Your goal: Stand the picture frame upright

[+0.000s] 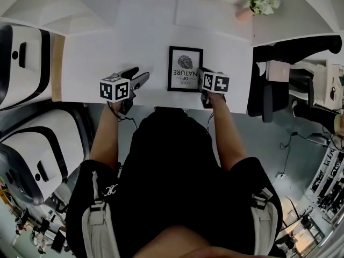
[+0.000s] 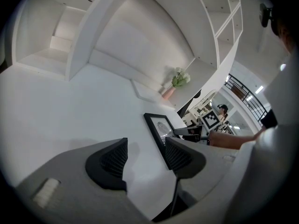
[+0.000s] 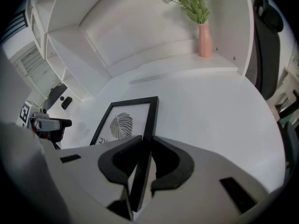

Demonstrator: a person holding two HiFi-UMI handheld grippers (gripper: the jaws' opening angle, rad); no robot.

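Head view looks down on a white table [image 1: 97,58] with the picture frame [image 1: 185,69] lying face up near its front edge, between the two grippers, its leaf print and lettering upside down to the person. The right gripper [image 1: 203,78] sits at the frame's right edge. In the right gripper view its fingers [image 3: 122,157] pinch that black edge from either side, one above the glass and one outside the border, with the frame [image 3: 124,122] stretching away from them toward the back of the table. The left gripper [image 1: 138,75] rests over bare table just left of the frame, not touching it. In the left gripper view its fingers [image 2: 112,162] stand spread with only white tabletop between them, and the frame [image 2: 159,129] shows beyond the right-hand one. A pink vase of pale flowers [image 1: 258,1] stands at the far right corner, well apart from the frame.
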